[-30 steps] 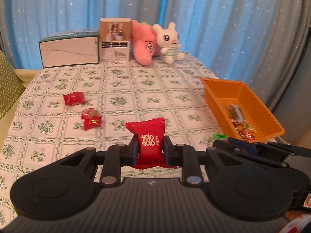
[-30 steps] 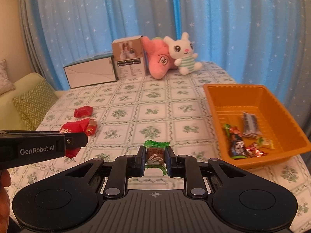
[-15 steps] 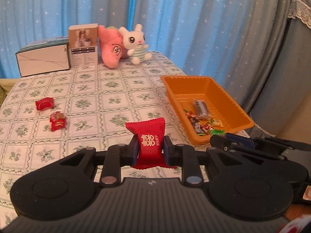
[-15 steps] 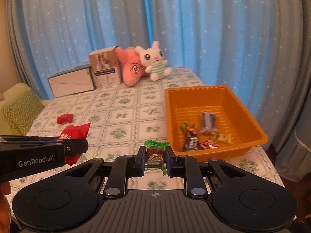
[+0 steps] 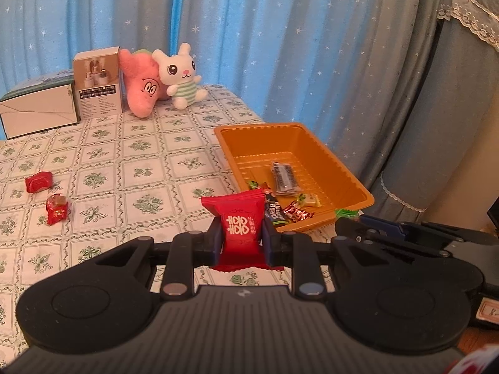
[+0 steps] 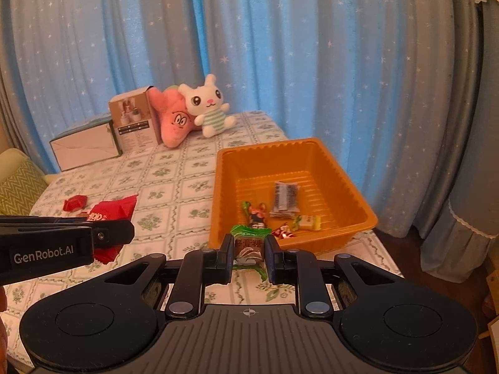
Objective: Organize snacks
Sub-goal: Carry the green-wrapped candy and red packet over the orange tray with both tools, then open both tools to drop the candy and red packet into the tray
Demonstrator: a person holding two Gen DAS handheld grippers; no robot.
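Note:
My left gripper (image 5: pixel 240 239) is shut on a red snack packet (image 5: pixel 240 221) with white characters, held above the table near the front left corner of the orange tray (image 5: pixel 315 143). My right gripper (image 6: pixel 249 255) is shut on a green-wrapped candy (image 6: pixel 249 243), just short of the tray's (image 6: pixel 224 168) near rim. The tray holds several wrapped snacks (image 6: pixel 283 199). Two small red candies (image 5: pixel 39 180) (image 5: pixel 56 210) lie on the tablecloth at the left. The left gripper with its red packet (image 6: pixel 109 215) shows at the left of the right wrist view.
Two boxes (image 5: pixel 39 109) (image 5: pixel 98 84), a pink plush (image 5: pixel 142 90) and a white bunny plush (image 5: pixel 182 78) stand at the table's far edge. Blue starred curtains hang behind. The table edge drops off right of the tray. A green cushion (image 6: pixel 18 184) lies at left.
Both grippers have moved right toward the orange tray, each still holding its snack. The tray now sits closer and more central in both views.

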